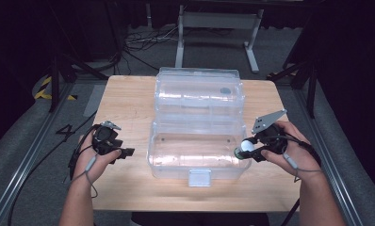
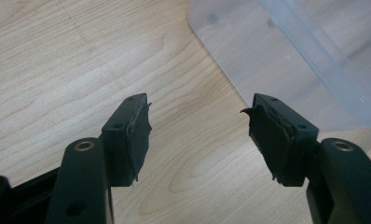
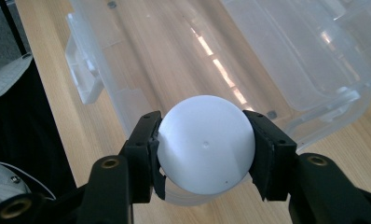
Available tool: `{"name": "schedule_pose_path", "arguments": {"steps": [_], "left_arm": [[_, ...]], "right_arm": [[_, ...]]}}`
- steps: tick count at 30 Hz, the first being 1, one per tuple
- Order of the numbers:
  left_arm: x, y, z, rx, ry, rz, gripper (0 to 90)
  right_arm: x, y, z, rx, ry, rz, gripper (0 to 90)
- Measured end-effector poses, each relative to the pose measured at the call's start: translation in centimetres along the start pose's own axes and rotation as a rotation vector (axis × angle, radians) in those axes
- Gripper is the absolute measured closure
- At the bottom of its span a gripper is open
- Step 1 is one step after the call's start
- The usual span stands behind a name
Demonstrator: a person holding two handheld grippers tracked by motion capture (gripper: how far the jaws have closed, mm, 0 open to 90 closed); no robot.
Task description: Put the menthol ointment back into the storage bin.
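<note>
A clear plastic box (image 1: 197, 160) lies open in the middle of the wooden table (image 1: 129, 103), its lid (image 1: 199, 92) folded back behind it. My right gripper (image 1: 244, 149) hovers at the box's right rim, shut on a white ball (image 1: 247, 145). In the right gripper view the ball (image 3: 204, 142) sits squeezed between both pads, with the open box (image 3: 183, 56) just beyond it. My left gripper (image 1: 124, 153) rests over the bare table left of the box. Its jaws (image 2: 200, 133) stand open with nothing between them, and the box's corner (image 2: 286, 60) shows ahead to the right.
The box has a white latch (image 1: 199, 178) on its front wall, and one dark round mark (image 1: 225, 90) shows in the lid. Bare tabletop lies on both sides of the box. Cables (image 1: 143, 40) and a white stand (image 1: 218, 28) are on the floor beyond the table.
</note>
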State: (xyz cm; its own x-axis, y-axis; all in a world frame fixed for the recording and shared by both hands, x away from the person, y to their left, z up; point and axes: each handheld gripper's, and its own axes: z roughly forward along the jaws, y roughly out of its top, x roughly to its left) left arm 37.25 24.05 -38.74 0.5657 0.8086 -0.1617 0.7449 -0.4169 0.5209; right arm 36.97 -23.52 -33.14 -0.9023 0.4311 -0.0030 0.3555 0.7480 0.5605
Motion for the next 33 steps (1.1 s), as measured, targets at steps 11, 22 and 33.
{"name": "schedule_pose_path", "arguments": {"steps": [11, 22, 33], "left_arm": [[0.0, 0.0, 0.1, 0.007, -0.002, 0.001, 38.5], [0.0, -0.1, 0.1, 0.009, -0.004, 0.005, 38.3], [0.0, -0.1, 0.0, 0.011, -0.006, 0.009, 38.1]], "right_arm": [[0.3, 0.4, 2.1, 0.061, 0.036, -0.011, 50.7], [0.0, 0.3, 4.0, 0.122, 0.049, -0.014, 50.7], [-0.6, 0.0, 5.6, 0.188, 0.065, -0.040, 50.7]]}}
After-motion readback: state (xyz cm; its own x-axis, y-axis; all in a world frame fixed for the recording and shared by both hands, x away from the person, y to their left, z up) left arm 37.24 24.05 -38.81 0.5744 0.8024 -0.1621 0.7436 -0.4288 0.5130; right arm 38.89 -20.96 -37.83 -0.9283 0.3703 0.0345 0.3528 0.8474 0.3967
